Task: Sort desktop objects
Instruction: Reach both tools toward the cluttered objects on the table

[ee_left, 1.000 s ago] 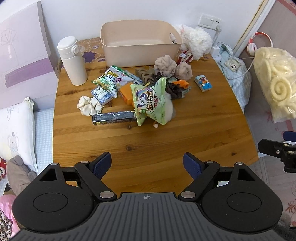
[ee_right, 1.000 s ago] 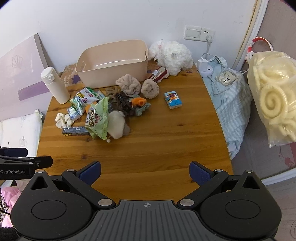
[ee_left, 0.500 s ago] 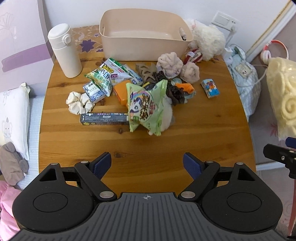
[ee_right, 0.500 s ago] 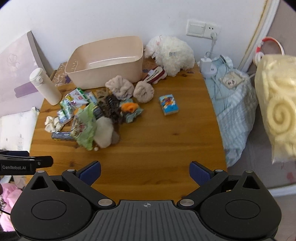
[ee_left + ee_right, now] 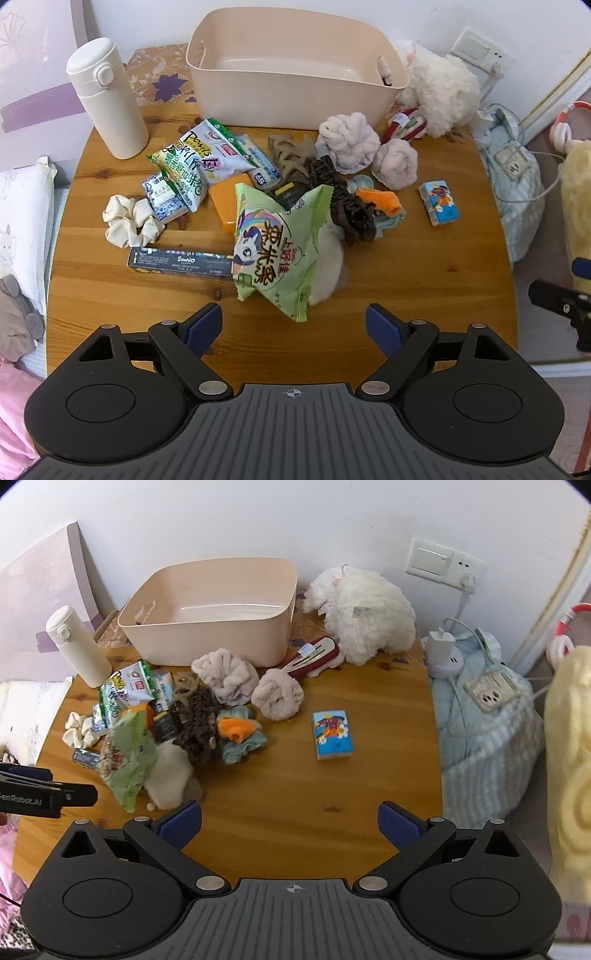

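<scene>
A heap of small objects lies on the wooden table (image 5: 406, 280): a green snack bag (image 5: 277, 251) (image 5: 127, 758), a dark long box (image 5: 177, 260), a white scrunchie (image 5: 127, 219), snack packets (image 5: 192, 166), pink fluffy scrunchies (image 5: 347, 142) (image 5: 277, 694) and a blue card box (image 5: 439, 203) (image 5: 332, 734). A beige bin (image 5: 291, 70) (image 5: 210, 609) stands empty behind them. My left gripper (image 5: 293, 328) is open and empty, just in front of the green bag. My right gripper (image 5: 290, 825) is open and empty over the table's front part.
A white bottle (image 5: 109, 99) stands at the back left. A white plush toy (image 5: 364, 613) sits right of the bin. A power strip with cables (image 5: 491, 690) lies on blue cloth off the table's right edge. Pillows lie to the left.
Both grippers have moved forward toward the heap, so the objects look larger. The jaws stay open. Nothing on the table has moved.
</scene>
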Demonstrator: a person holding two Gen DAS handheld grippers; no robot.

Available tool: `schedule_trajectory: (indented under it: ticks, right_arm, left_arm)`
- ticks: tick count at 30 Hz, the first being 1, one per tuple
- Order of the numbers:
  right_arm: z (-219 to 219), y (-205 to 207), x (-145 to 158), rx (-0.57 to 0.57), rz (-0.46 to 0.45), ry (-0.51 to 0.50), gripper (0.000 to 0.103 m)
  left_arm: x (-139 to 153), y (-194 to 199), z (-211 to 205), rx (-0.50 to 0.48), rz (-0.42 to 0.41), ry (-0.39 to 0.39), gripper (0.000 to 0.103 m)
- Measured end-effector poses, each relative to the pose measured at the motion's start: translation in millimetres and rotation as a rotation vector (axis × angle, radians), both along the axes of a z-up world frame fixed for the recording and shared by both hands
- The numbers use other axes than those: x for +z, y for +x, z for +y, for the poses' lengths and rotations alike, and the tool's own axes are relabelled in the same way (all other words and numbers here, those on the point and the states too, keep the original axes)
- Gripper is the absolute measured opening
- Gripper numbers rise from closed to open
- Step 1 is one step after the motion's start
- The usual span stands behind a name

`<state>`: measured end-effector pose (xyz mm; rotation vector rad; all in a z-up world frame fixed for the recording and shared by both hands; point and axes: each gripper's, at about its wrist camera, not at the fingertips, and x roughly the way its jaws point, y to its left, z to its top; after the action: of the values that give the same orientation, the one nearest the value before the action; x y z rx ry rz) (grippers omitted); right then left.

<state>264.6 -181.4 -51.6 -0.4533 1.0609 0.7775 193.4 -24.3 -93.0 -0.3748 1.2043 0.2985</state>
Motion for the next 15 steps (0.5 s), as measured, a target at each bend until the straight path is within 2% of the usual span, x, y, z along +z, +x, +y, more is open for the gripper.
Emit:
schedule_trajectory:
  ticks: [6, 15]
  right_arm:
    - [9, 37, -27, 0.067, 0.015, -0.005, 0.103]
    - [34, 82, -70, 0.18, -0.011, -0.076, 0.103]
  left_arm:
    - [-12, 15, 1, 0.042, -0.012, 0.069, 0.086]
    - [-34, 40, 3, 0.072, 0.005, 0.117, 0.086]
